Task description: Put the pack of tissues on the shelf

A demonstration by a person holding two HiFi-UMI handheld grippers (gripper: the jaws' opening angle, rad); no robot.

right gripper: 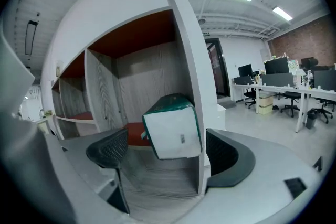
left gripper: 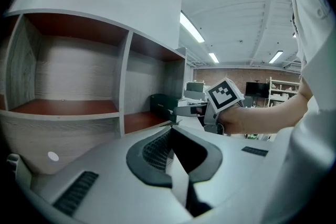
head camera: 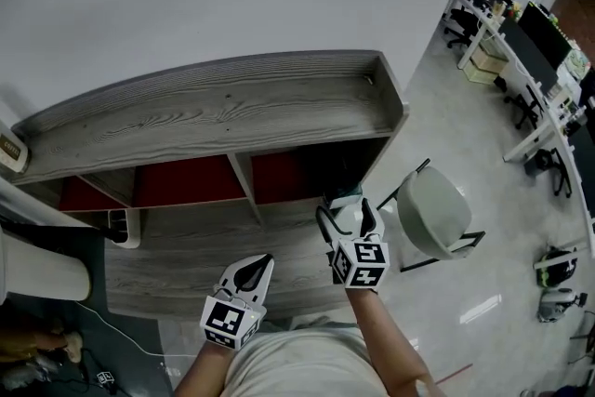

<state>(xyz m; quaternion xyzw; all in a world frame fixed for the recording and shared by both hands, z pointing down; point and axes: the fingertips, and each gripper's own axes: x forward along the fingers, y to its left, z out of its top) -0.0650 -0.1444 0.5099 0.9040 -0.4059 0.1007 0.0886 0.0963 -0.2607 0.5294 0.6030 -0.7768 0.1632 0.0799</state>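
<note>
**Pack of tissues in the right compartment of the shelf**

Pack of tissues point(right gripper: 173, 131) shown lying on the red floor of the shelf's right-hand compartment, at its front edge. The green wrapper is tilted and the white end face is turned outward.

Nearest the person, the left tool point(head camera: 263, 265) is held low before the unit. Its jaws are seen together, with nothing between them.

Just beyond it, the right tool point(right gripper: 167, 150) is pointed into the right compartment. Its jaws are spread wide to either side of the pack, and neither pad is pressed on it. The right jaw is seen just outside the unit's right side wall, and the pack lies close against the inner face of that wall.

The shelf point(head camera: 214, 112) is built of grey wood-grain boards, divided by upright panels into red-lined compartments.

Further off, a pale chair point(head camera: 432, 214) is placed on the floor just right of the unit. Office benches point(head camera: 521, 51) with dark monitors are ranged in the background.
</note>
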